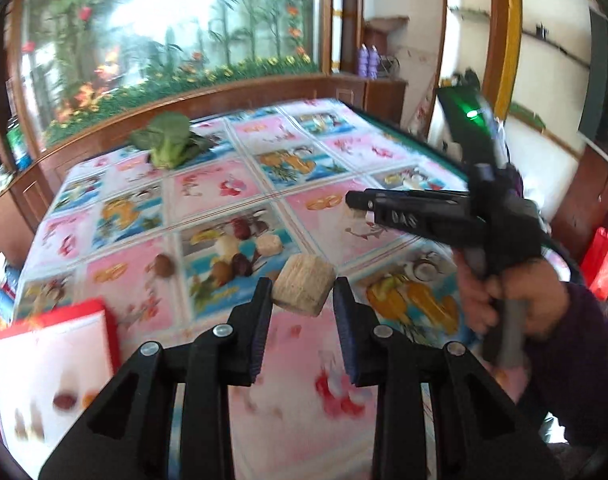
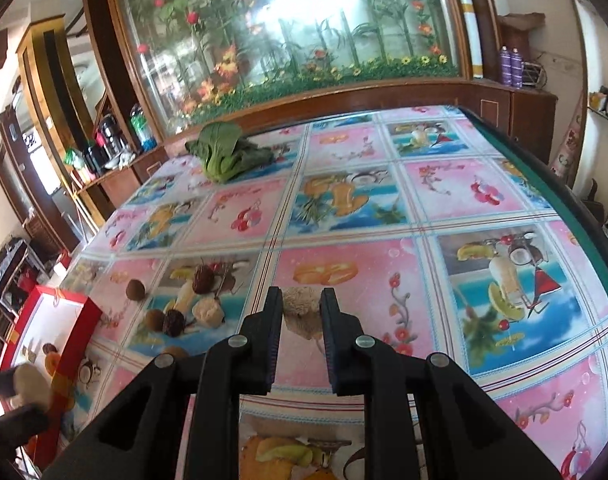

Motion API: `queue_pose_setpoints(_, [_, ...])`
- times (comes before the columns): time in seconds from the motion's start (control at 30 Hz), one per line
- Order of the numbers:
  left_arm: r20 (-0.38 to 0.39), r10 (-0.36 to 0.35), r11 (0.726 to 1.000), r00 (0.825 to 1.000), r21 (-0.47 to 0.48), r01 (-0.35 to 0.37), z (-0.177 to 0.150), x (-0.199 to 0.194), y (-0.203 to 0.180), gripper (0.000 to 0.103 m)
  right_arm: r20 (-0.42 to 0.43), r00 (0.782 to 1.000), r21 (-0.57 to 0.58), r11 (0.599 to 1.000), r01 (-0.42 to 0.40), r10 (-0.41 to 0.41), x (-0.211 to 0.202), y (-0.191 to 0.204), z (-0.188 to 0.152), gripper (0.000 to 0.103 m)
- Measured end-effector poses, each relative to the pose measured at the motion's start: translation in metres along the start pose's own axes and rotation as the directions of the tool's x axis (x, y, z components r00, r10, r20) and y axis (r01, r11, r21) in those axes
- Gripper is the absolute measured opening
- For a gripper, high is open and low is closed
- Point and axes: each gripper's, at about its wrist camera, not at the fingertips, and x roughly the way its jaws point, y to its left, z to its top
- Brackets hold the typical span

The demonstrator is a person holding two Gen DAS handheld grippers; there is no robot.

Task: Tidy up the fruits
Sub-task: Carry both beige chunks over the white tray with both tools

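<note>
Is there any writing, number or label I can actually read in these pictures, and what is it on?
"045" or close to it: pale embossed characters on the side of the right gripper, blurred, so not certain.
Purple bottles on the cabinet: labels too small to read.
Patterned tablecloth: any lettering is too blurred to read.

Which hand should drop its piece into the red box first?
Left, probably. The left gripper holds a beige ridged block, and the red-rimmed white box lies right beside it. The right gripper sits farther away.

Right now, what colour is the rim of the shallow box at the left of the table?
Red, around a white inside; the shallow box shows best in the right wrist view.
</note>
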Motion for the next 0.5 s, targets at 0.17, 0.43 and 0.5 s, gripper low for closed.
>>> queue_pose_setpoints(0.17, [0.038, 0.046, 0.997, 0.998, -0.062, -0.044, -0.04, -0.047, 0.012, 0.033, 0.037, 0.999, 0.008, 1.0, 0.004, -0.004, -0.005, 0.003, -0.001, 0.018])
queue_pose_setpoints(0.43, [0.026, 0.23, 0.944, 0.973, -0.25, -0.216, -0.103, -0.106, 0.083, 0.033, -0.046, 0.977, -0.07, 0.975, -0.21, 0.207, -0.015, 0.086, -0.025, 0.017])
queue_pose_setpoints(0.5, [0.027, 0.298, 0.913, 0.954, -0.301, -0.276, -0.113, -0.123, 0.108, 0.033, -0.101, 0.954, -0.123, 0.948, -0.295, 0.283, -0.014, 0.13, -0.036, 0.017])
